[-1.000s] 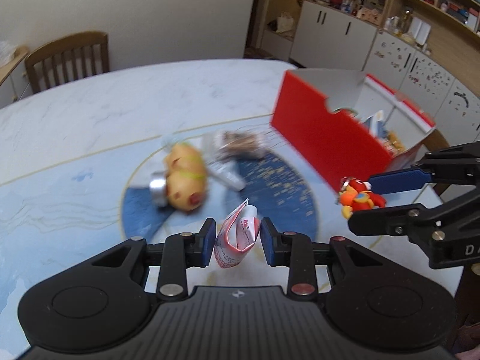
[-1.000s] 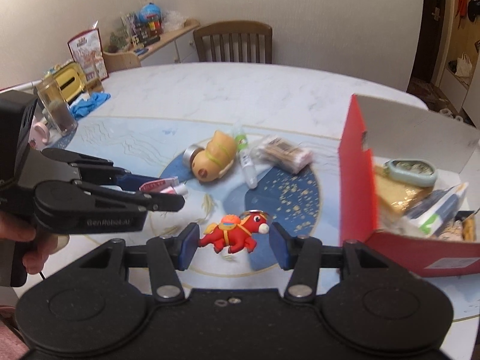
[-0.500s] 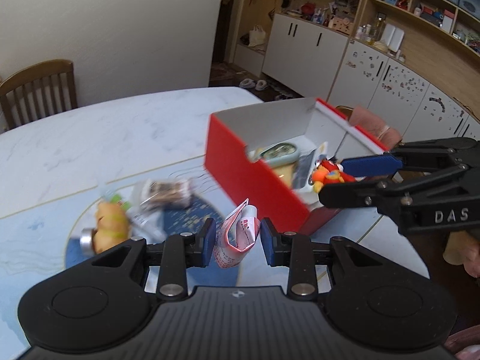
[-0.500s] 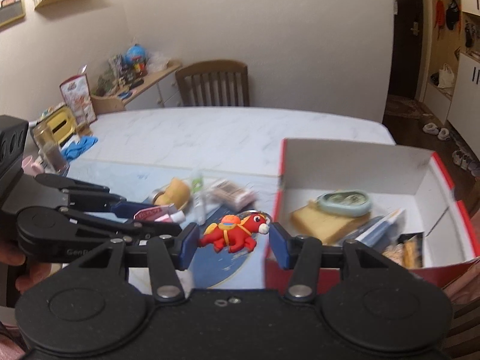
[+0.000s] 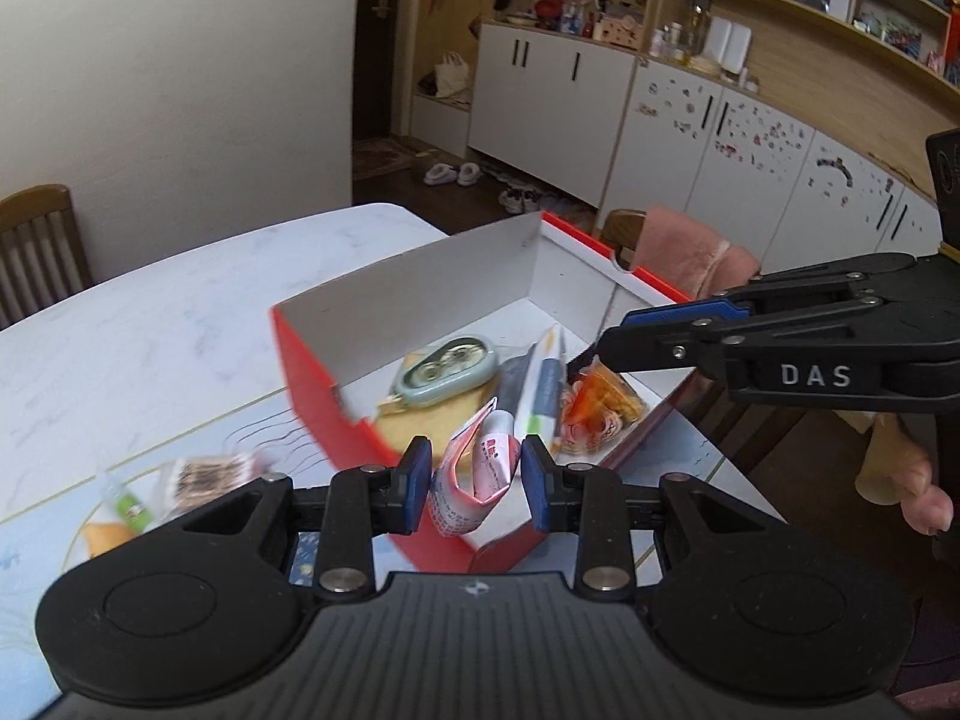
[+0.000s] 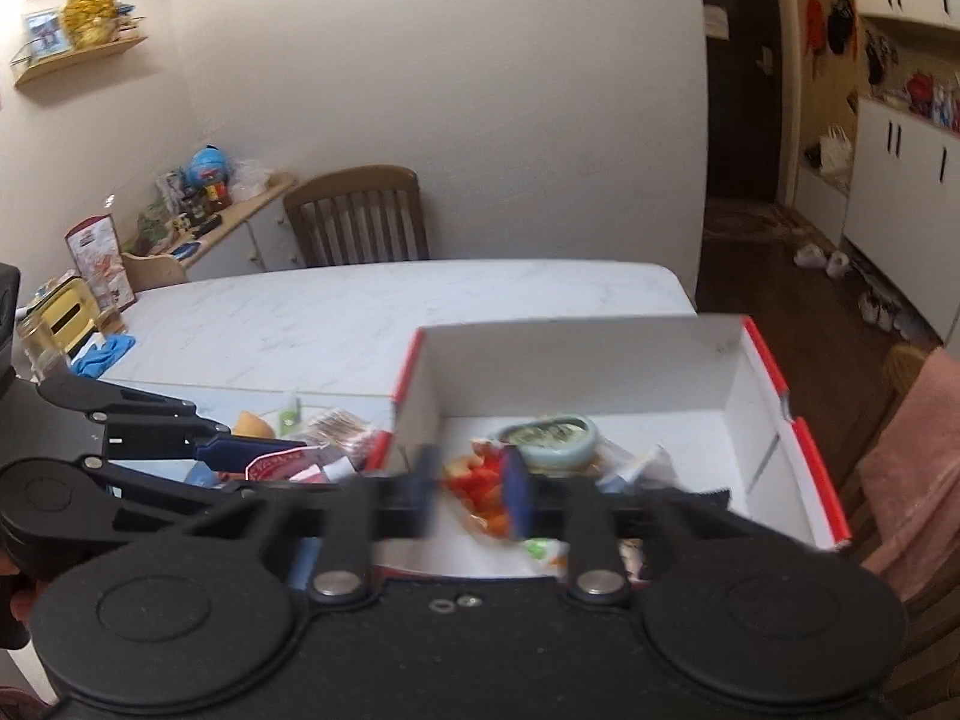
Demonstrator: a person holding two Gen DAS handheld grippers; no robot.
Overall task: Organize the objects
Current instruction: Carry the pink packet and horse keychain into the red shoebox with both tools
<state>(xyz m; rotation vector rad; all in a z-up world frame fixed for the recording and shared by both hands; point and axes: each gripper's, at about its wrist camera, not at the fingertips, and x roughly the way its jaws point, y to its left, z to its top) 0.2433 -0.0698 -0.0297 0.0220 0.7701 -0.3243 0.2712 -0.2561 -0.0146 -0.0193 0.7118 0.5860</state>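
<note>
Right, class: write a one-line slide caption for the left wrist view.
Left gripper carries a folded pink tube toward the red box, right gripper above its contents.

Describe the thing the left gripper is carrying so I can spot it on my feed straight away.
Find the red cardboard box with white inside walls on the marble table. At its near wall the left gripper pinches a small folded pink-and-white tube with a white cap. Unlike the pale green oval case and yellow sponge inside the box, it hangs in the air, creased double.
</note>
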